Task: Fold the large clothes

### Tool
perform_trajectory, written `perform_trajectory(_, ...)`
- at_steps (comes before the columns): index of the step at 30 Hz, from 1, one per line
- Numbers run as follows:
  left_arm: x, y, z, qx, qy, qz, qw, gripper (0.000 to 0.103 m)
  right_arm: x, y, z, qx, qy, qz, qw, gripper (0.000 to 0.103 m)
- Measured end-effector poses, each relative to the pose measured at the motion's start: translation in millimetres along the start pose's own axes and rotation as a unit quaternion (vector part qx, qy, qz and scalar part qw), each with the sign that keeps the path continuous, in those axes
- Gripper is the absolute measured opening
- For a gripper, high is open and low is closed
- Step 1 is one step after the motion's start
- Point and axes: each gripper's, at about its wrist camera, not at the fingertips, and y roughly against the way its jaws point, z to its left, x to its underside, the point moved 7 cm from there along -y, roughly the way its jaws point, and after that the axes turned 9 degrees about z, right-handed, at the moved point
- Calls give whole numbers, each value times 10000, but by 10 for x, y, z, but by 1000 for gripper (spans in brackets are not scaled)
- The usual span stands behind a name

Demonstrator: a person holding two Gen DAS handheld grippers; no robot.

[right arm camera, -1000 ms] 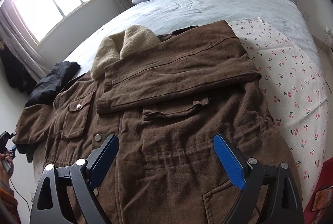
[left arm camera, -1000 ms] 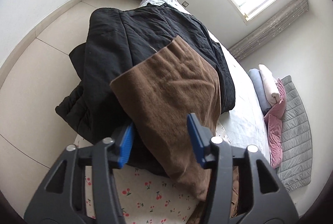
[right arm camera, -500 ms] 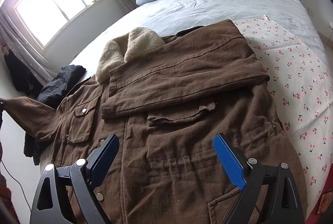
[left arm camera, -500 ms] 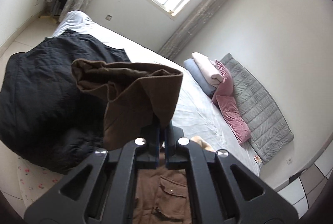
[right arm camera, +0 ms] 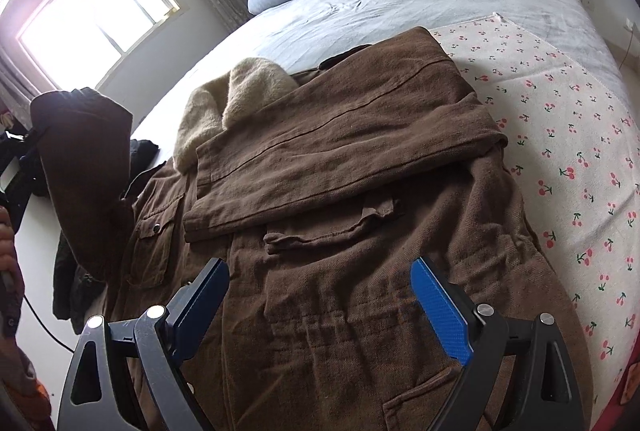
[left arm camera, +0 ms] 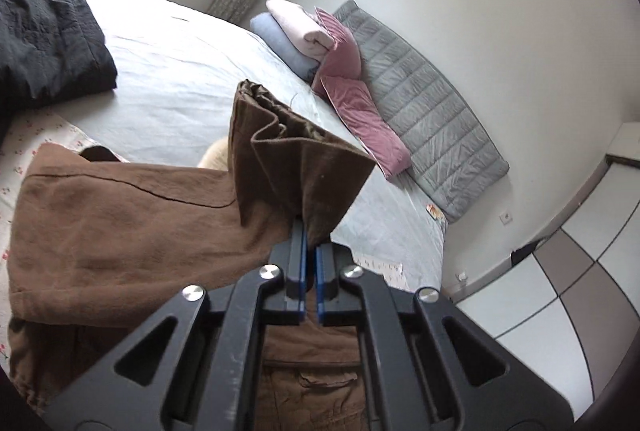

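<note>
Jacket (right arm camera: 340, 223) lay flat with its fleece collar (right arm camera: 236, 103) showing, our left gripper (left arm camera: 308, 251) had clamped and lifted the sleeve (left arm camera: 296, 167) since earlier, right gripper (right arm camera: 320, 295) gaped wide.

We are holding our left gripper (left arm camera: 308, 255) raised, its two blue-padded jaws pressing together on a fold of the brown coat sleeve (left arm camera: 304, 167). We are keeping our right gripper (right arm camera: 320, 307) low and level, its blue fingers (right arm camera: 440, 311) spread wide apart, gripping nothing, hovering above the brown coat (right arm camera: 340, 211).
</note>
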Motion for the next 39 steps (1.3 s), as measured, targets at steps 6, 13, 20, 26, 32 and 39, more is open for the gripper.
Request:
perform_trajectory(6,548,-286,79,-834,-1158,883,9858,33,16,-29,42,-97,84,63,9999,93)
perform_trajectory(13,336,479,1226,-1882,-744,571,9777,41,104,0,362,-619,323,376,9968,93)
perform_trajectory(20,214,714,1964,-1997,-394,577,9774,14,-242,-404,913,-913,646,652,9916,83)
perform_trajectory(26,76,536,2112,-2082,-481,626,9749,13,-612,-1119,1012,-446,642,845,9934,76)
perform_trajectory(32,-40,289,2161,-1932,-487,747,9771,7,-699,-1450,1228,21,1063,890,9903,8)
perform_trajectory(39,-34,-112,2052,-1664,-608,877,9803,7,-936,-633,1243,165,1569,-517,9861,7)
